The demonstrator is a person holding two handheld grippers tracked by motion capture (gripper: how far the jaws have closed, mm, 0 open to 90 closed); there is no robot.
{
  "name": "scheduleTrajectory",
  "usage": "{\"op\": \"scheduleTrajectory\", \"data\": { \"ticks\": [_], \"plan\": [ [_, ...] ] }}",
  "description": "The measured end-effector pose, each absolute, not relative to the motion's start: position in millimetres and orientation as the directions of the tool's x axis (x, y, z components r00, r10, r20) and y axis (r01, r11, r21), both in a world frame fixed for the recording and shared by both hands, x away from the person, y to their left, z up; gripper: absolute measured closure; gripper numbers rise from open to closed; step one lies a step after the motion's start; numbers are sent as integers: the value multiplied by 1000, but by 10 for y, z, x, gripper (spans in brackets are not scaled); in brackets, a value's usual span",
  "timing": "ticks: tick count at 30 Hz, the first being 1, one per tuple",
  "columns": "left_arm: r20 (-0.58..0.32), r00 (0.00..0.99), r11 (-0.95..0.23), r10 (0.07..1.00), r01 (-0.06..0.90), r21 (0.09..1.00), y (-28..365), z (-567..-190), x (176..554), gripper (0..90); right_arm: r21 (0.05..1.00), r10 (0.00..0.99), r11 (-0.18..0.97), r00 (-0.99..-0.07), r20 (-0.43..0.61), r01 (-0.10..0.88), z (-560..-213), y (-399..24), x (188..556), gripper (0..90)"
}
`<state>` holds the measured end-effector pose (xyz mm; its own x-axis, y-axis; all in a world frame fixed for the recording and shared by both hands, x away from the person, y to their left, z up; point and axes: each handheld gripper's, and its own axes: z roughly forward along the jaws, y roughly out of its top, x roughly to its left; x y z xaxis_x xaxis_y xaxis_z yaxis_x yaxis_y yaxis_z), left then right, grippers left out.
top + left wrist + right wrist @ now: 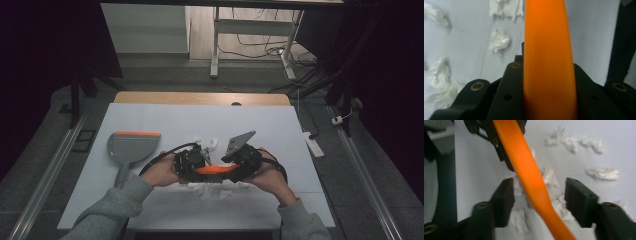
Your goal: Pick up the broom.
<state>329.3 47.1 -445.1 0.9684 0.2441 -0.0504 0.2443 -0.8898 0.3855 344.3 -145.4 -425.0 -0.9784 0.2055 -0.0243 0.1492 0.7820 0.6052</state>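
Note:
A curved orange handle (216, 170) spans the gap between my two grippers, just above the white table sheet (165, 117). My left gripper (201, 166) is shut on one end of it; in the left gripper view the orange handle (549, 57) runs up between the black jaws of the left gripper (546, 68). My right gripper (234, 169) faces it from the right. In the right gripper view the handle (524, 162) passes between the jaws of the right gripper (542, 195) with a gap on each side, so they stand open. The left gripper (499, 137) holds the handle's far end there.
A grey dustpan (131, 148) with an orange lip lies on the sheet to the left. Several torn white paper scraps (209, 191) are scattered under and behind the grippers (498, 43) (602, 173). A wooden table edge (200, 98) lies beyond the sheet.

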Motion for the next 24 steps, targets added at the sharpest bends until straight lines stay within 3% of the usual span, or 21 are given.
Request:
{"op": "scheduleTrajectory", "data": {
  "ticks": [9,18,24],
  "plan": [
    [-61,979,-903,194,203,379,417,-4482,3281,799,514,86,855,-996,-4,72,-4426,-1380,3440,658],
    [-68,984,-893,162,176,414,476,-4429,3262,796,535,54,844,-999,4,48,-4366,-1415,3408,680],
    [-21,986,-877,168,159,452,519,-4433,3228,752,541,63,840,-998,-8,49,-4353,-1415,3402,683]
  ]
}}
